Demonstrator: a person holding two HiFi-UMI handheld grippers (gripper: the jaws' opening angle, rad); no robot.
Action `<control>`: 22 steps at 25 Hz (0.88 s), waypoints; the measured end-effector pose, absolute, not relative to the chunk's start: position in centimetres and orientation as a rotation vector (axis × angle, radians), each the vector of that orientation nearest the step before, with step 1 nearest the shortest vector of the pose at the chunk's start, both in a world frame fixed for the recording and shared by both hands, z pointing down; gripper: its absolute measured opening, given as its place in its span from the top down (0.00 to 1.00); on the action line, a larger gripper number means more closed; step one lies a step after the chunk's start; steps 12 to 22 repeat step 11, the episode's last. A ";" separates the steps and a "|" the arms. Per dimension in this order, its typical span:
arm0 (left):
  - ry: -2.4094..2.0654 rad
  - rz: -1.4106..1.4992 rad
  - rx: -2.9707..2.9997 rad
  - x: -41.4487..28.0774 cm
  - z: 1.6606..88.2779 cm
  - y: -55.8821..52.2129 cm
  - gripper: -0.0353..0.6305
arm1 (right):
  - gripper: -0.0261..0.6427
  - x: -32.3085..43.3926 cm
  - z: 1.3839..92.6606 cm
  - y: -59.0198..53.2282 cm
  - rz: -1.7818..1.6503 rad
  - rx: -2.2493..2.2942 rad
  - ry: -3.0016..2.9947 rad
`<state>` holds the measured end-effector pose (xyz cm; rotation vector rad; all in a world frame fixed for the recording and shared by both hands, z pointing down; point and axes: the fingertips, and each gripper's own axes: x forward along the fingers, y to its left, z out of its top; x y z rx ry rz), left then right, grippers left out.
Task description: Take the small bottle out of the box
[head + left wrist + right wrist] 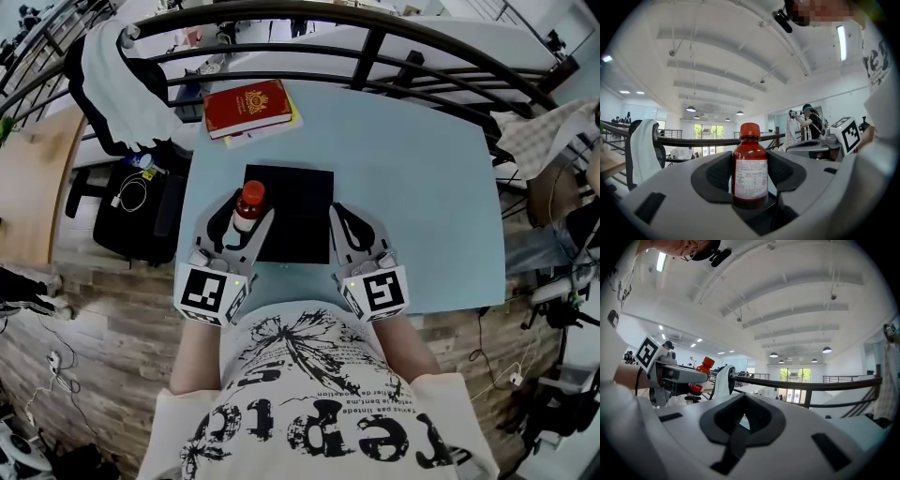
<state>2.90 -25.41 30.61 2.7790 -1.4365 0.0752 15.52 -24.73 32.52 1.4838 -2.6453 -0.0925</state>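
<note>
A small brown bottle [249, 202] with a red cap stands upright between the jaws of my left gripper [246, 216], which is shut on it. It is at the left edge of the flat black box [302, 214] on the pale blue table [422, 187]. In the left gripper view the bottle [750, 171] fills the gap between the pads of my left gripper [750, 180], label facing the camera. My right gripper [343, 217] lies at the box's right edge, shut with nothing in it. The right gripper view shows that gripper [743, 416] with its jaws together, and the bottle [701, 373] at far left.
A red book [249, 106] lies on a yellow one at the table's far side. A dark curved railing [375, 37] runs behind the table. A chair draped in white cloth [122, 84] and a black bag [131, 220] stand left of the table.
</note>
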 end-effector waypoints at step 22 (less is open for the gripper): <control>-1.431 0.087 2.789 2.9 30.7 -25.0 0.60 | 0.95 15.3 32.7 -24.3 -0.100 1.483 -2.635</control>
